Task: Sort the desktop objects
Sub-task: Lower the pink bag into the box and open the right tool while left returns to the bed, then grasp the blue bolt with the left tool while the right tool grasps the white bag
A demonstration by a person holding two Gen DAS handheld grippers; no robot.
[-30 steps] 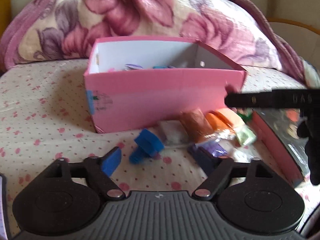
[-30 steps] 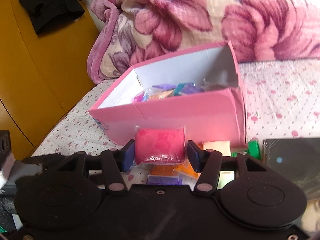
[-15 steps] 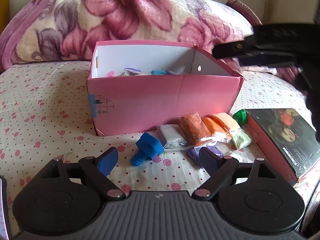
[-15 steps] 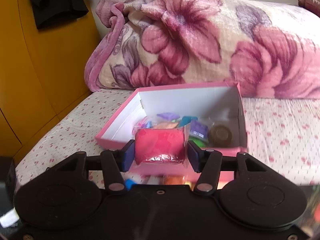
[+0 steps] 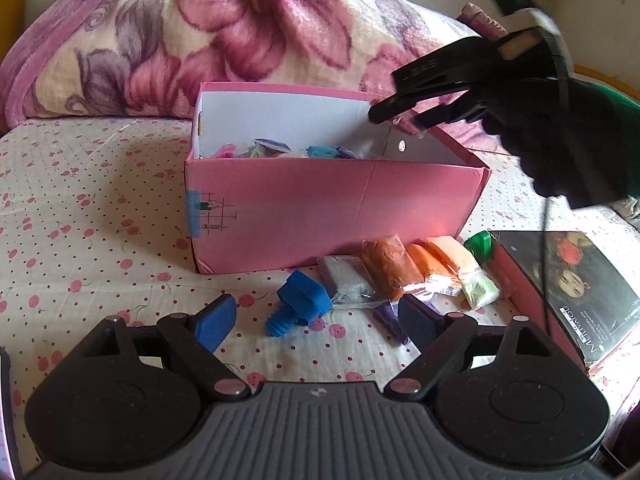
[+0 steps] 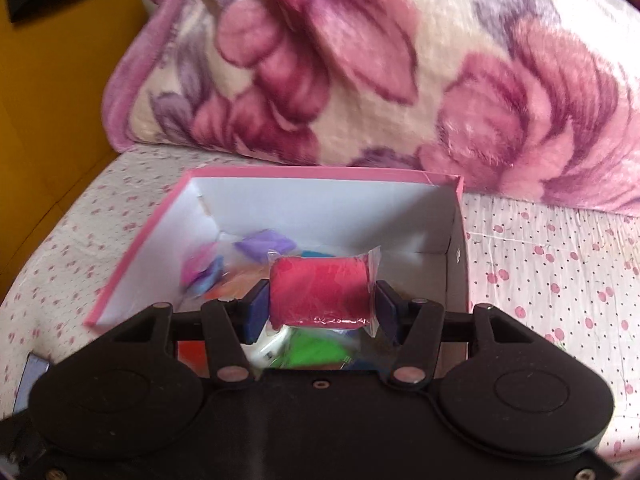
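My right gripper [image 6: 322, 308] is shut on a red clay packet [image 6: 320, 292] and holds it above the open pink box [image 6: 132, 252], which holds several coloured packets. In the left wrist view the right gripper [image 5: 400, 114] hangs over the pink box's [image 5: 328, 212] right end. My left gripper [image 5: 316, 324] is open and empty, low over the bed. Just ahead of it lie a blue plastic bolt [image 5: 300, 300], a white packet [image 5: 340, 276], a brown-orange packet [image 5: 390, 264], orange packets [image 5: 444, 260], a pale green packet [image 5: 480, 292] and a purple packet [image 5: 388, 318].
A dark book [image 5: 576, 288] lies to the right of the packets, with a green piece [image 5: 480, 244] at its corner. A big floral blanket [image 5: 240, 32] rises behind the box. The dotted bedsheet [image 5: 88, 216] stretches left. A yellow-brown wooden panel [image 6: 52, 80] stands at the far left.
My right gripper has risen with the red packet and moved forward from in front of the box to above its inside. My left gripper has stayed open in place.
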